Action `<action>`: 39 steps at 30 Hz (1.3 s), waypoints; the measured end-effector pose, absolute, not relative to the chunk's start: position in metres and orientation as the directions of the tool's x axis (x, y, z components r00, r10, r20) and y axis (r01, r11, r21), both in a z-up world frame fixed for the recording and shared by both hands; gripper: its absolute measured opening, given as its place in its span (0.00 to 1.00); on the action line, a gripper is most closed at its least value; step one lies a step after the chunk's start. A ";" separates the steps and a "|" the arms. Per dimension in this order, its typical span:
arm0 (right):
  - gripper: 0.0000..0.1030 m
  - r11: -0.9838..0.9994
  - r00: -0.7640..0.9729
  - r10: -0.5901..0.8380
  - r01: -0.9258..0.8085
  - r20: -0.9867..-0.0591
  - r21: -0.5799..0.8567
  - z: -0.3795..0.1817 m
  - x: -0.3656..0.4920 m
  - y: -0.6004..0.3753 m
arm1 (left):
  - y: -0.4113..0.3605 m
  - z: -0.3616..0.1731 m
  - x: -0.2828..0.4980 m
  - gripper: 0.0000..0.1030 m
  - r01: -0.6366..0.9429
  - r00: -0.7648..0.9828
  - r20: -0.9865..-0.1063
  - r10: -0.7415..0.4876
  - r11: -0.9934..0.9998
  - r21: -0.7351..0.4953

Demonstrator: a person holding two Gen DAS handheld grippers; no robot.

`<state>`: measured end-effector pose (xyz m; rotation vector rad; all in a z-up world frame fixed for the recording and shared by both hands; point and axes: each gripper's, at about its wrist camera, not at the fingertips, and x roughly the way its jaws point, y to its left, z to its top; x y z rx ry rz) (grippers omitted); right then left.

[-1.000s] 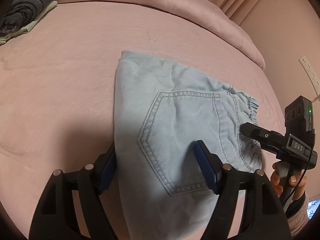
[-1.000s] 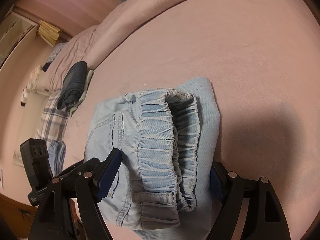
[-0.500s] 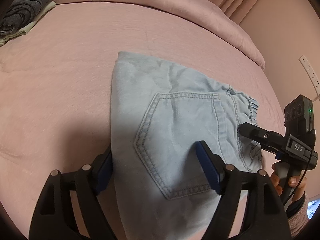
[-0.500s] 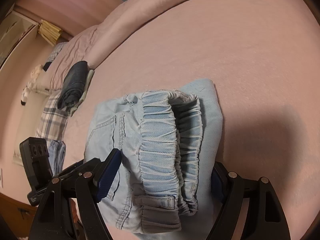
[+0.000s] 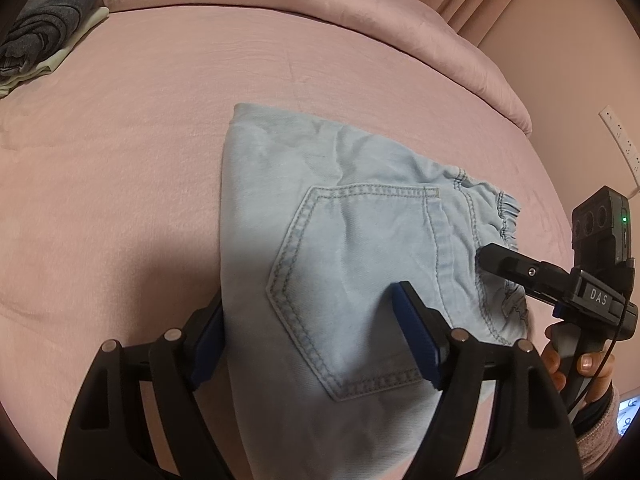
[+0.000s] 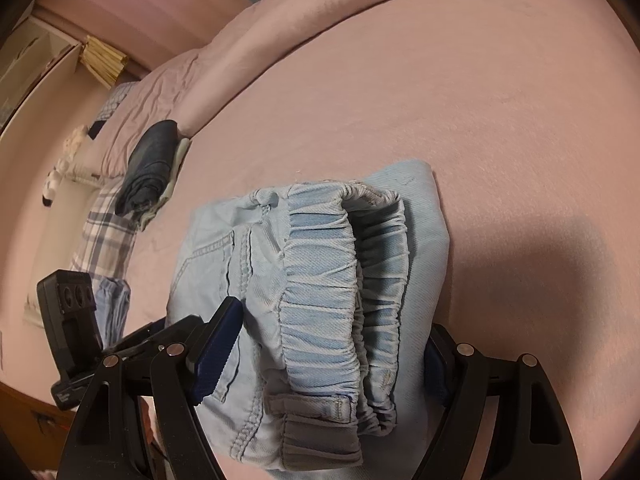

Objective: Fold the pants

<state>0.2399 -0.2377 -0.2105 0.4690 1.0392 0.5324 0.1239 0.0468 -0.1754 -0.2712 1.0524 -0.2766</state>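
My left gripper [image 5: 312,332] gapes wide around the folded pants [image 5: 360,264] — my right gripper [image 6: 324,356] equally wide, straddling the waistband [image 6: 320,280], neither clamping.

Left tongs [image 5: 316,332] spread wide astride folded pants [image 5: 360,264] on bedspread [image 5: 120,160].

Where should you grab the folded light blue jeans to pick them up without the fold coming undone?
Probably at two ends, as both open grippers straddle now: the right gripper at the thick elastic waistband end of the folded light blue jeans, the left gripper at the pocket end, each pinching all layers together.
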 end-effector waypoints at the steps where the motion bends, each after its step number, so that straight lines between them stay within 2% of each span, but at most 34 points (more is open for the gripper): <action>1: 0.79 0.781 0.405 0.615 -0.192 -0.676 0.595 -0.210 0.240 -0.238 | 0.047 -0.175 0.124 0.75 0.094 0.467 -0.812 -0.349 0.933 -0.346; 16: 0.78 0.809 0.424 0.581 -0.208 -0.695 0.550 -0.209 0.239 -0.231 | 0.038 -0.174 0.126 0.75 0.090 0.462 -0.833 -0.304 0.951 -0.296; 25: 0.74 0.827 0.443 0.556 -0.210 -0.703 0.522 -0.207 0.237 -0.227 | 0.034 -0.172 0.127 0.68 0.086 0.467 -0.837 -0.284 0.957 -0.277; 31: 0.66 0.837 0.462 0.542 -0.221 -0.702 0.501 -0.203 0.232 -0.225 | 0.032 -0.170 0.126 0.60 0.089 0.477 -0.838 -0.264 0.963 -0.253; 34: 0.60 0.847 0.476 0.528 -0.233 -0.703 0.478 -0.199 0.228 -0.223 | 0.032 -0.168 0.124 0.52 0.092 0.485 -0.836 -0.257 0.965 -0.244; 39: 0.55 0.858 0.497 0.511 -0.248 -0.701 0.450 -0.192 0.222 -0.222 | 0.033 -0.165 0.121 0.40 0.097 0.496 -0.831 -0.251 0.967 -0.235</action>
